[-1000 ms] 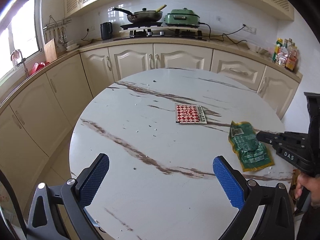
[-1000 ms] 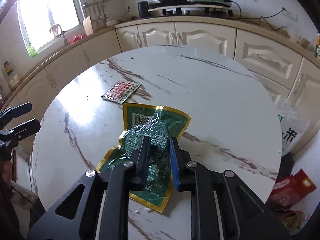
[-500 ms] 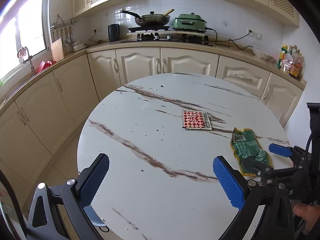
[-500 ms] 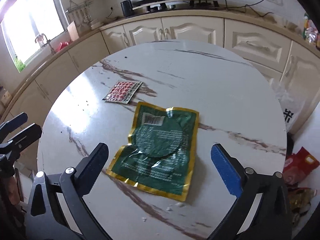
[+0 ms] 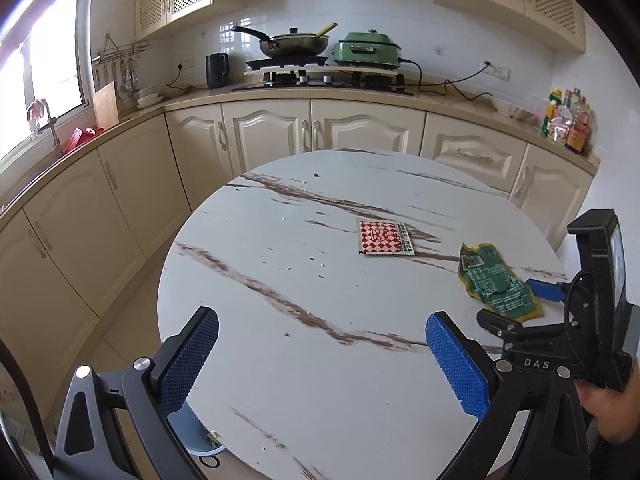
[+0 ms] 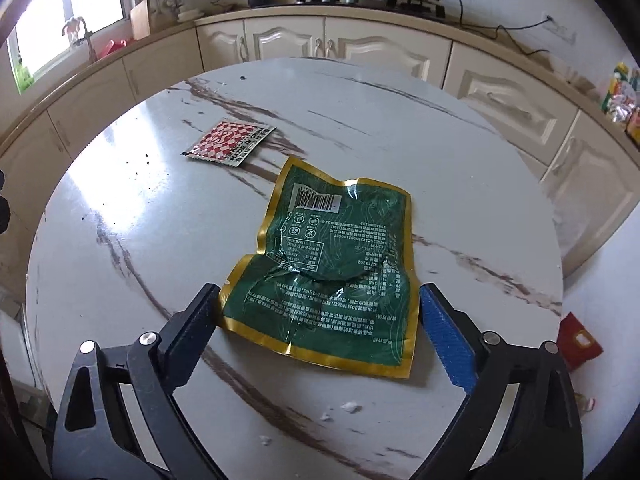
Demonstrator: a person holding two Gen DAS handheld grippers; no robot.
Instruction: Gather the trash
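Left wrist view
Left claw (image 5: 322, 354): I see it spread wide, blue pads far apart, nothing between them, hovering over the near edge of the tabletop.
Tabletop (image 5: 280, 300): round, white marble with brown veins, scattered with crumbs.
Red-and-white checkered packet (image 5: 385, 237): lies flat past the middle of the tabletop, well apart from my left claw.
Green wrapper (image 5: 496, 284): crumpled, gold-edged, lying flat near the right rim, just beside the red-and-white checkered packet.
Right claw (image 5: 516, 304): comes in from the right, fingers on either side of the green wrapper's near end.
Blue bin (image 5: 192, 434): partly seen under the tabletop's near rim.
Counter: frying pan (image 5: 294, 42), green electric cooker (image 5: 367, 49) and black kettle (image 5: 217, 70) stand along the back.

Right wrist view
Right claw (image 6: 318, 330): I see it wide open; both fingers flank the green wrapper (image 6: 336, 268) at its near edge, close to the foil but gripping nothing.
Green wrapper: flat on the tabletop (image 6: 440, 160), barcode end pointing away from me.
Red-and-white checkered packet (image 6: 230, 143): farther back and left, apart from the wrapper.
Red bag (image 6: 580, 342): on the floor beyond the right rim.
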